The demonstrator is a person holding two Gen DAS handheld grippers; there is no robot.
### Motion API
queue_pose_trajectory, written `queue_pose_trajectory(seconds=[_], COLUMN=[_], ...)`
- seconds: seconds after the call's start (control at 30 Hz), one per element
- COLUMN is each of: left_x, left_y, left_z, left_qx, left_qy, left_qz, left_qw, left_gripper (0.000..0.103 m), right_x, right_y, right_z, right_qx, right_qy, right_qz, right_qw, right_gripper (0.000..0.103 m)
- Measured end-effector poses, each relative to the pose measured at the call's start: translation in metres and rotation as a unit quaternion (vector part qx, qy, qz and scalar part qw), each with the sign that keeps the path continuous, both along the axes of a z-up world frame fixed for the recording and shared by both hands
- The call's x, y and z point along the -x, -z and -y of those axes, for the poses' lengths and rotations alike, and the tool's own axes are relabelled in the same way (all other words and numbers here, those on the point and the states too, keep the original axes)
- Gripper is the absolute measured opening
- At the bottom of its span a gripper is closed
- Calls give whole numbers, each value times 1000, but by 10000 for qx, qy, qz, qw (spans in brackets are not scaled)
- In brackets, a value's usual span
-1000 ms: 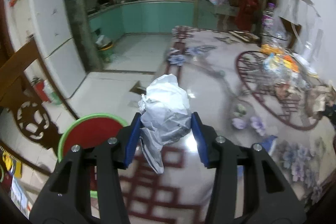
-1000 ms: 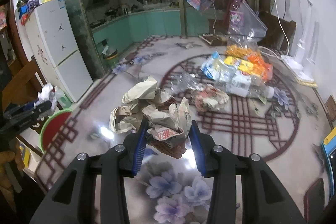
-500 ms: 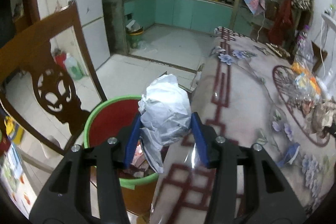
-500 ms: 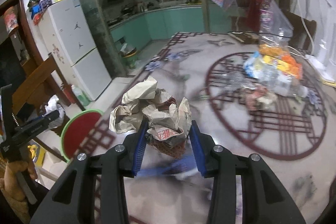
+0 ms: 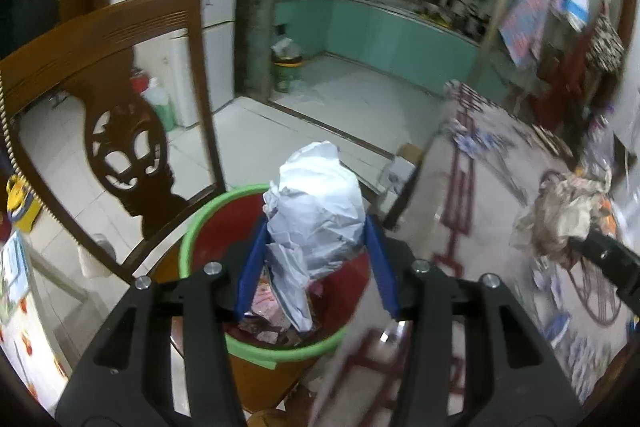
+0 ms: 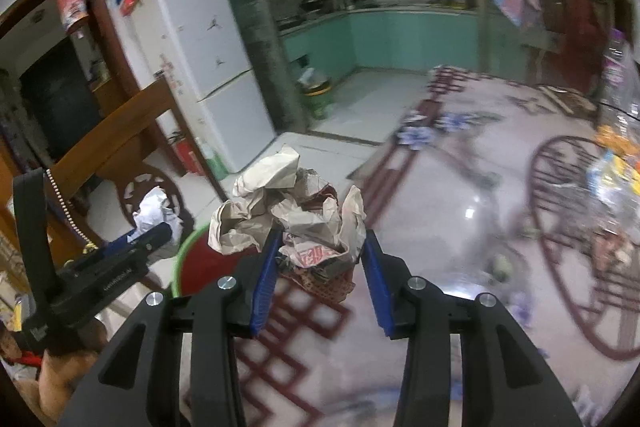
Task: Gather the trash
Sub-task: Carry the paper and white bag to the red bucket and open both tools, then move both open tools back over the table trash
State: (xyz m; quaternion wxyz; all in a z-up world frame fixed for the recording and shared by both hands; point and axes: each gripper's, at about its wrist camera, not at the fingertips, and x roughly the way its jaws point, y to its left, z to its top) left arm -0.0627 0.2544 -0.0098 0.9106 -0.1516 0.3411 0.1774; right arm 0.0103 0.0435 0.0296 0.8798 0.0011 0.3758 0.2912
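The left gripper, black with blue ribbed fingers, is clamping a crumpled wad of white paper, creased and puffy, with a limp tail hanging below the fingers. The wad is hanging directly over a round red bin with a bright green rim, and scraps of pinkish litter are lying at the bin's bottom. The bin is standing on the pale tiled floor, just beside the edge of the worktop and next to a carved dark wooden chair with a pierced, rounded back panel. The right gripper, of the same black and blue build, is squeezing a larger bundle of crumpled brown paper, rumpled into stiff folds, with a white wrapper bearing red print and a dark red patterned scrap bunched underneath. That bundle is being held above the worktop, a glossy pale surface printed with dark red lattice lines, a large circle and bluish flowers. A loose pile of clear and colourful plastic packaging is sitting on the worktop at its far right side. A white two-door fridge is standing beyond the chair.
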Motion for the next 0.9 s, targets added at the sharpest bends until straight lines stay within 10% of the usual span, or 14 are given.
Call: queue_pose_trajectory(seconds=[0.5, 0.57, 0.63, 0.67, 0.9], left_x=[1, 0, -1, -2, -2], left_y=[12, 13, 15, 15, 12], left_z=[-31, -32, -34, -35, -26], left_qx=[-4, 17, 19, -10, -111], left_qy=[-444, -465, -506, -547, -501], left_qz=[-146, -154, -202, -212, -78], left_qw=[9989, 9988, 9985, 9983, 9987], left_gripper=[47, 48, 63, 79, 82], right_x=[-23, -26, -28, -27, -18], right_y=[38, 40, 39, 36, 22], right_z=[-91, -94, -91, -88, -47], right_qx=[48, 27, -5, -35, 102], right_qy=[-512, -504, -429, -342, 7], right_qz=[-500, -480, -418, -308, 26], right_qw=[9974, 9976, 9982, 9989, 9999], right_gripper=[43, 52, 85, 85, 84])
